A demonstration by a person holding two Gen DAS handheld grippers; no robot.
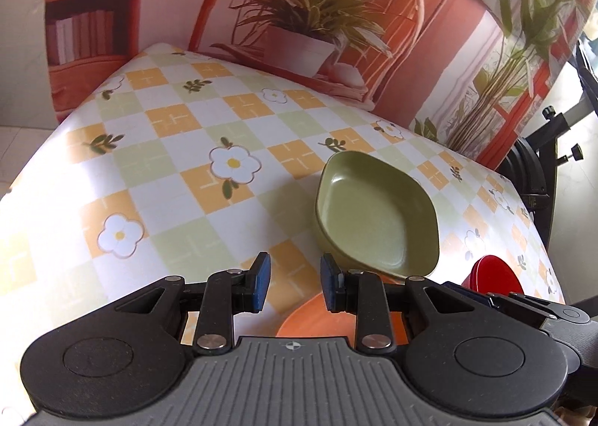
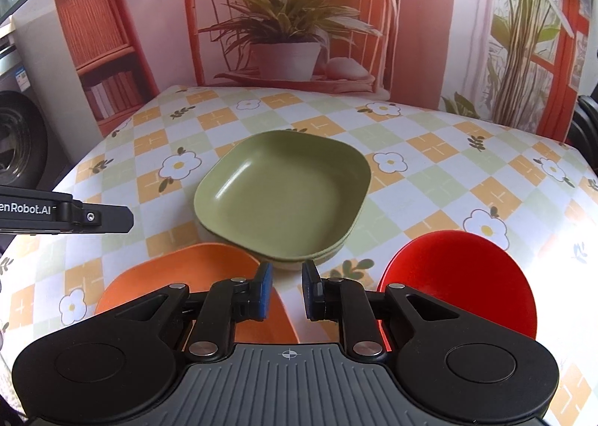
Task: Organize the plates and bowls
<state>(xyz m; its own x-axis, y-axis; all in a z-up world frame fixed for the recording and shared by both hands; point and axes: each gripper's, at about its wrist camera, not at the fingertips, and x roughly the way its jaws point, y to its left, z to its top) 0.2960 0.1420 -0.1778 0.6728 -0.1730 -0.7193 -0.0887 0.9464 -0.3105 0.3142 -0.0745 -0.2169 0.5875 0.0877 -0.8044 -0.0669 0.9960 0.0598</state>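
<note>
A stack of green square plates (image 2: 284,194) sits mid-table; the left wrist view shows the green plates (image 1: 373,209) ahead to the right. An orange plate (image 2: 187,276) lies near, left of the right gripper (image 2: 287,289), and a red plate (image 2: 463,276) lies to its right. The right gripper is open and holds nothing, just short of the green stack's near edge. The left gripper (image 1: 293,282) is open too, above the orange plate (image 1: 317,317), beside the green plates' near corner. The red plate (image 1: 493,276) peeks out at right.
The table (image 2: 448,164) wears a checked cloth with flowers. A printed backdrop (image 2: 291,15) of a chair and plants stands right behind it. The left gripper's body (image 2: 63,215) enters the right wrist view from the left. A black stand (image 1: 549,149) rises past the table's right edge.
</note>
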